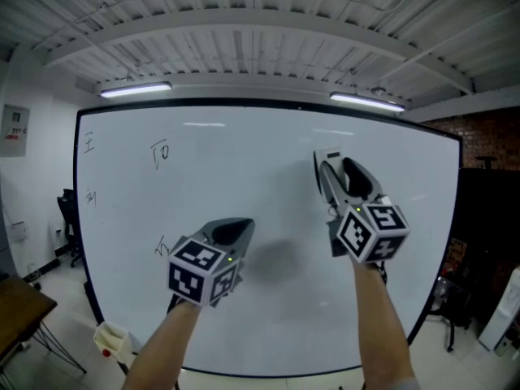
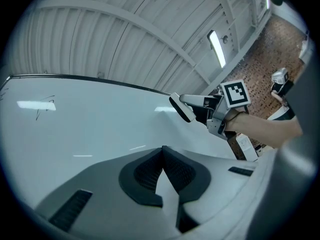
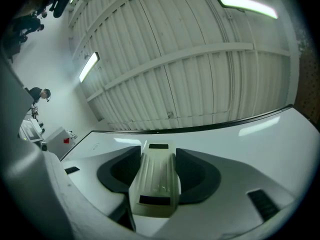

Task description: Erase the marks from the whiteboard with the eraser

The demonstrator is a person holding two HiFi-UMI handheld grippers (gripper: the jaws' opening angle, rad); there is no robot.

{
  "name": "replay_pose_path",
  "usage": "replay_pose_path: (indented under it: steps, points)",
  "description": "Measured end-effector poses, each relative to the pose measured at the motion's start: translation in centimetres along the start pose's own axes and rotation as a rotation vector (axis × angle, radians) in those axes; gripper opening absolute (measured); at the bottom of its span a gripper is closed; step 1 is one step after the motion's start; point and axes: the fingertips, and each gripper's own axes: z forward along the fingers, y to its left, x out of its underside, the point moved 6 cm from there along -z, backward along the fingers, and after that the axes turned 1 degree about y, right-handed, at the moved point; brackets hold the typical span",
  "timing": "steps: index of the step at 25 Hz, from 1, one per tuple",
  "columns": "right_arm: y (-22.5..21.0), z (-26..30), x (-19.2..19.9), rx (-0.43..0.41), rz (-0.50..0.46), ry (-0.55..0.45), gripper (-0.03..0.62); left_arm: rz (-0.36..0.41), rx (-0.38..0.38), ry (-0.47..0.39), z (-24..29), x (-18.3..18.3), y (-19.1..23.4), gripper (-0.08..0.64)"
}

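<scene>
A large whiteboard point(image 1: 268, 218) fills the head view. Small pen marks sit at its upper left point(image 1: 161, 150), far left edge point(image 1: 88, 143) and beside the left gripper point(image 1: 161, 246). My right gripper point(image 1: 327, 173) is shut on a cream-coloured eraser point(image 3: 156, 176), held up close to the board's middle right. The eraser point(image 2: 182, 108) shows in the left gripper view too, pad side toward the board. My left gripper point(image 1: 234, 232) is shut with nothing in it, lower and left of the right one. One mark point(image 2: 46, 107) shows far left in the left gripper view.
A ribbed ceiling with strip lights point(image 1: 136, 89) runs above the board. A brown table corner point(image 1: 18, 305) stands at lower left, a black chair point(image 1: 68, 218) behind it. A brick wall point(image 1: 486, 140) and white equipment point(image 1: 505, 311) lie to the right.
</scene>
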Motion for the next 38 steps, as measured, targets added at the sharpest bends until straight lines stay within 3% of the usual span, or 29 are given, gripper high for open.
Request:
replay_pose_path:
  steps: [6, 15, 22, 28, 38]
  points:
    - [1.6, -4.2, 2.2, -0.069, 0.092, 0.045, 0.221, -0.041, 0.07, 0.005, 0.3, 1.7, -2.5, 0.006]
    - [4.5, -11.2, 9.2, -0.124, 0.217, 0.147, 0.221, -0.111, 0.155, 0.07, 0.4, 6.7, -6.6, 0.006]
    - [7.3, -15.2, 15.4, -0.141, 0.298, 0.262, 0.221, -0.18, 0.153, 0.132, -0.7, 11.4, -7.3, 0.006]
    - [9.5, -17.1, 18.4, -0.165, 0.344, 0.341, 0.221, -0.265, 0.131, 0.152, -2.1, 15.5, -8.2, 0.006]
    - [13.3, -19.7, 22.9, -0.197, 0.4, 0.456, 0.221, -0.339, 0.109, 0.216, -4.3, 20.1, -9.6, 0.006]
